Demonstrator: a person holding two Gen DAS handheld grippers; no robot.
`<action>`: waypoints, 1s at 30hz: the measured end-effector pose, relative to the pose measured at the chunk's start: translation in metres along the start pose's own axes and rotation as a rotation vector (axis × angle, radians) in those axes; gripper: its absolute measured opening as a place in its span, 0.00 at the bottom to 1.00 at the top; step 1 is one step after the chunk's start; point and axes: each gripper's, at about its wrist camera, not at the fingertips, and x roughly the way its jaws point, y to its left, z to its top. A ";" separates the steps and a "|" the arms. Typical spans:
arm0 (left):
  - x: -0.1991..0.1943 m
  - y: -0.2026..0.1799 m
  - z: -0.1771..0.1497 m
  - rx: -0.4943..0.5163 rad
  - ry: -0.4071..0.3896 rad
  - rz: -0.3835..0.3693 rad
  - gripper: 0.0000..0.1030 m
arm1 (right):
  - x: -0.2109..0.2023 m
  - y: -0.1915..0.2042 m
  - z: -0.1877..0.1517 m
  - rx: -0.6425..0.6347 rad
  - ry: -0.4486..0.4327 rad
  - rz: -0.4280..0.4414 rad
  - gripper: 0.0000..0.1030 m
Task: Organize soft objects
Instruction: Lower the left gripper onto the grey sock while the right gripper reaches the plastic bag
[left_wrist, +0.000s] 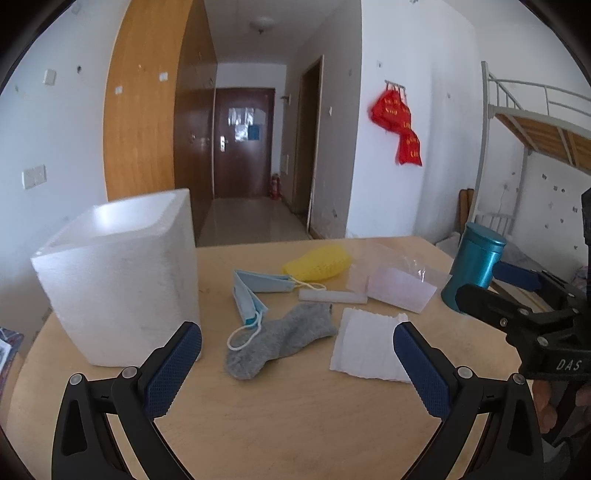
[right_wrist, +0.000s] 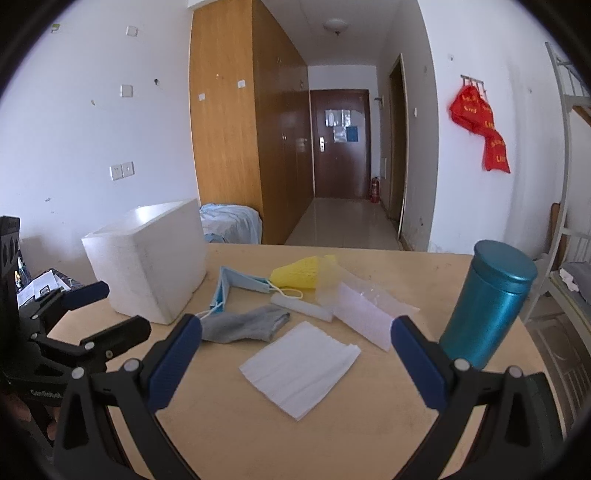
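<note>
A grey sock (left_wrist: 280, 341) (right_wrist: 245, 325), a blue face mask (left_wrist: 255, 291) (right_wrist: 231, 286), a yellow sponge (left_wrist: 319, 263) (right_wrist: 297, 275), a white foam strip (left_wrist: 332, 296) (right_wrist: 301, 306), a folded white tissue (left_wrist: 369, 343) (right_wrist: 301, 367) and clear plastic bags (left_wrist: 400, 284) (right_wrist: 364, 312) lie on the wooden table (left_wrist: 295, 424) (right_wrist: 295, 443). A white foam box (left_wrist: 122, 280) (right_wrist: 147, 262) stands at the left. My left gripper (left_wrist: 297, 354) is open, just before the sock. My right gripper (right_wrist: 295, 354) is open above the tissue. Both are empty.
A teal metal canister (left_wrist: 472, 267) (right_wrist: 487, 306) stands at the table's right side. My right gripper shows at the right of the left wrist view (left_wrist: 480, 284); my left gripper shows at the left of the right wrist view (right_wrist: 107, 310). A bunk bed (left_wrist: 535, 129) stands beyond.
</note>
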 end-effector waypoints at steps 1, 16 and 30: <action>0.004 0.001 0.001 -0.001 0.014 -0.002 1.00 | 0.003 -0.001 0.001 -0.002 0.005 -0.002 1.00; 0.054 0.010 0.019 -0.027 0.185 -0.026 1.00 | 0.040 -0.016 0.022 -0.030 0.100 0.016 1.00; 0.106 0.018 0.018 -0.025 0.308 -0.036 1.00 | 0.083 -0.036 0.031 -0.036 0.188 -0.005 1.00</action>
